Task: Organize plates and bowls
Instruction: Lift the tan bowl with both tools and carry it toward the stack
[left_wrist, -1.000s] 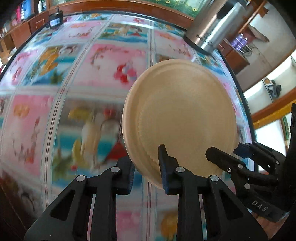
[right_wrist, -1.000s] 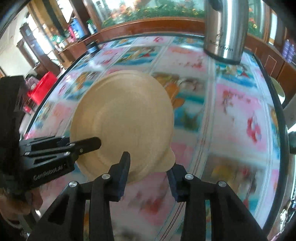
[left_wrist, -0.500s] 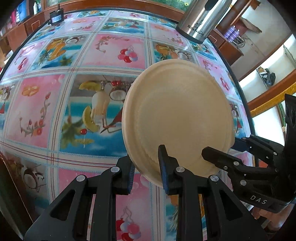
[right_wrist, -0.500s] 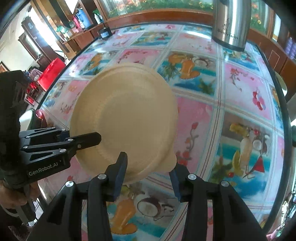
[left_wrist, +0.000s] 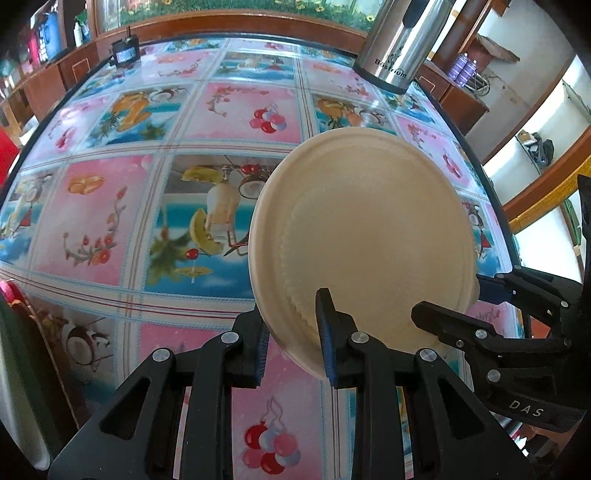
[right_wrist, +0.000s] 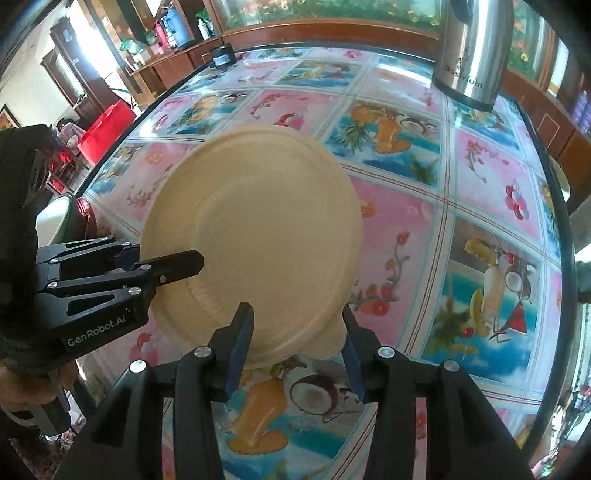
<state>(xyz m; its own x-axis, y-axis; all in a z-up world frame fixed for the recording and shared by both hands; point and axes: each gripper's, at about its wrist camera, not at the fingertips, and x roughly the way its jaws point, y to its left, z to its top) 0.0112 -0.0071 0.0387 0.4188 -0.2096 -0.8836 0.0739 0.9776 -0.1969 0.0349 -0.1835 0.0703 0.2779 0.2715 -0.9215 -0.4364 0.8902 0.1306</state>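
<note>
The left gripper (left_wrist: 293, 345) pinches the beige plate's (left_wrist: 369, 240) rim, carrying it tilted above the table (left_wrist: 110, 221), so the right gripper (right_wrist: 297, 345), jaws just widening, straddles it without pressing.

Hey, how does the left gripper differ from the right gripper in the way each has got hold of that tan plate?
The left gripper is clamped narrowly on the plate's rim. The right gripper stands wider: its jaws have just been opening, with the rim between them but seemingly not pinched. Each takes a different stretch of the rim. Both are black with blue pads and straddle the same plate.
</note>
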